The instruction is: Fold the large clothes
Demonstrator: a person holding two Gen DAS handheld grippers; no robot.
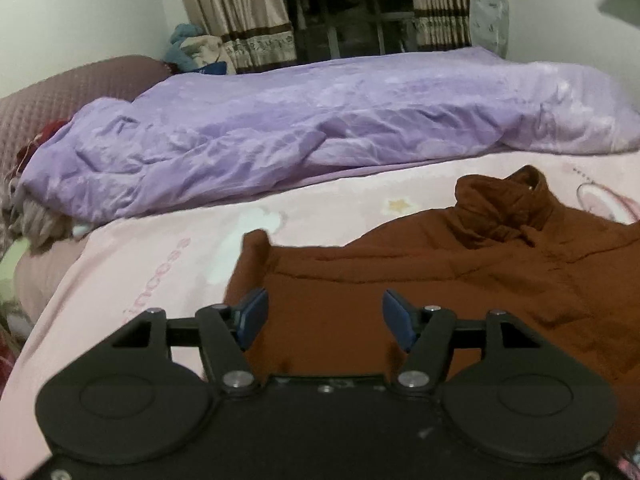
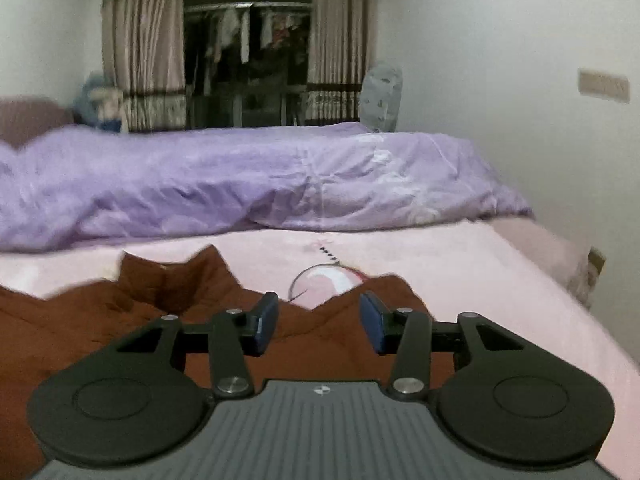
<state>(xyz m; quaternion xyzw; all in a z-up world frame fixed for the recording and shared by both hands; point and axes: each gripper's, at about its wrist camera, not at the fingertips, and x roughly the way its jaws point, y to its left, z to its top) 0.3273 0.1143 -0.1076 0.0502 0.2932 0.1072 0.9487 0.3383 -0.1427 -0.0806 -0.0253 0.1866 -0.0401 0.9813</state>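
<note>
A large rust-brown garment lies spread on the pink bed sheet, its collar bunched up at the far side. My left gripper hovers over the garment's left part with its blue pads apart and nothing between them. In the right wrist view the same brown garment fills the lower left, collar raised. My right gripper stands open above the garment's right shoulder edge, with only cloth and sheet below the gap.
A crumpled purple duvet lies across the far half of the bed. A mauve headboard is on the left, curtains and a dark window behind. The white wall runs along the bed's right edge.
</note>
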